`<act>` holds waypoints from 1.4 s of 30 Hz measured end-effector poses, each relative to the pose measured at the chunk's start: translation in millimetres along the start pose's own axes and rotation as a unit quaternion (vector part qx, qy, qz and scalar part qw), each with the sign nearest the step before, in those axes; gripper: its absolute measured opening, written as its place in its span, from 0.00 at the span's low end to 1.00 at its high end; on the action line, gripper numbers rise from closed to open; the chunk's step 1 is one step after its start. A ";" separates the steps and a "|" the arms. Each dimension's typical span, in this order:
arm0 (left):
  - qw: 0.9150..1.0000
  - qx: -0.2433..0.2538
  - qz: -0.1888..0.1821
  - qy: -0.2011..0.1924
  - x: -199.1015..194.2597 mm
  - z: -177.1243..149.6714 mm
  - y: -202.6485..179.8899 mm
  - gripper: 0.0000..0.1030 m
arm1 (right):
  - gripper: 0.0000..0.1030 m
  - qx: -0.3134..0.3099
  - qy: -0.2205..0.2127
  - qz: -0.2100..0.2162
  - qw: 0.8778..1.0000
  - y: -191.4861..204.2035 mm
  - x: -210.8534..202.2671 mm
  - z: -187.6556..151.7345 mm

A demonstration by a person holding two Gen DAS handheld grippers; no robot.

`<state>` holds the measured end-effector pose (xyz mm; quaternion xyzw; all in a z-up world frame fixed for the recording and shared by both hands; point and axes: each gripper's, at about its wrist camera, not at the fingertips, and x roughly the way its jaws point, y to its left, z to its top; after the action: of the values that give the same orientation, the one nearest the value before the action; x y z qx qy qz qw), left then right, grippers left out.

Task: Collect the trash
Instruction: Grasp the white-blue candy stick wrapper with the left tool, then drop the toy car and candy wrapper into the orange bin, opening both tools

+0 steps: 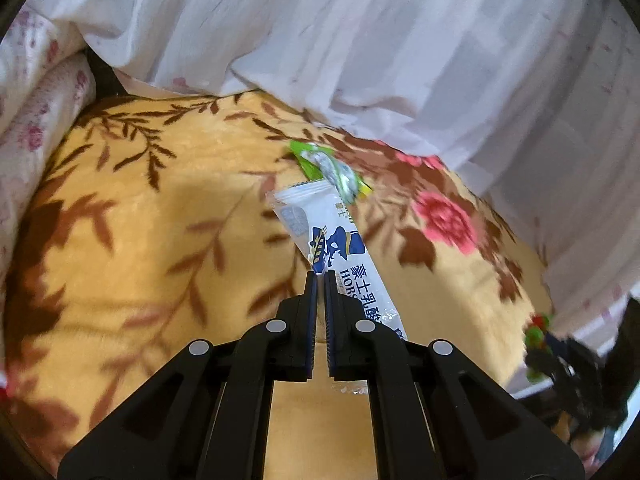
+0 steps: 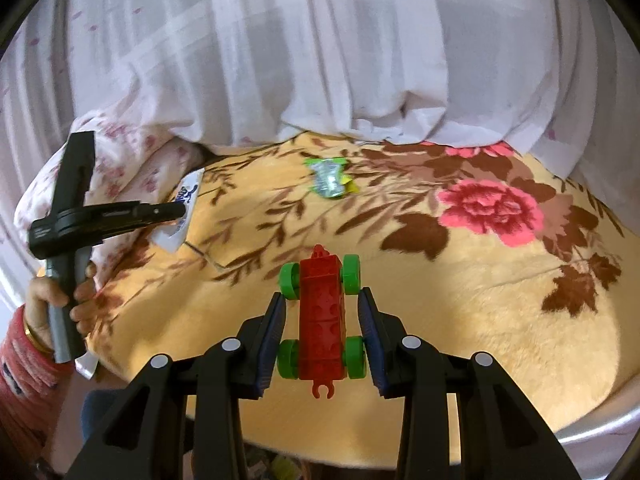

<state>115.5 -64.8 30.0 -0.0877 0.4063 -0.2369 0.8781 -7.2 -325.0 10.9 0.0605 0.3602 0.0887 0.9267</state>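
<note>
Closest in the left wrist view, the left gripper (image 1: 320, 276) is clamped on a long white wrapper (image 1: 336, 248) with blue print, pinching its edge; the wrapper slants up toward 11 o'clock above the yellow flowered blanket (image 1: 160, 240). Beyond its far end, at about 12 o'clock, a crumpled green wrapper (image 1: 328, 168) lies on the blanket. White curtains (image 1: 400, 40) hang behind.

In the right wrist view, the hand (image 2: 60, 300) holding the left gripper shows at 9 o'clock. At centre, the right gripper (image 2: 322, 300) stands apart, its fingers (image 2: 276, 320) straddling a red toy car (image 2: 324, 312) with green wheels; whether they touch the wheels I cannot tell. The green wrapper (image 2: 330, 178) sits at 12 o'clock past the car, well apart from it.
</note>
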 end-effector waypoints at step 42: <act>0.970 0.005 0.014 0.245 -5.5 -291.7 31.6 0.03 | 0.37 -0.120 0.270 0.079 0.952 118.2 58.2 -201.2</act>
<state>-97.0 -23.4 -168.1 -0.0171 0.6088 -0.2407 0.7557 -115.8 -187.7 -154.0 -0.0490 0.5775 0.2174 0.7854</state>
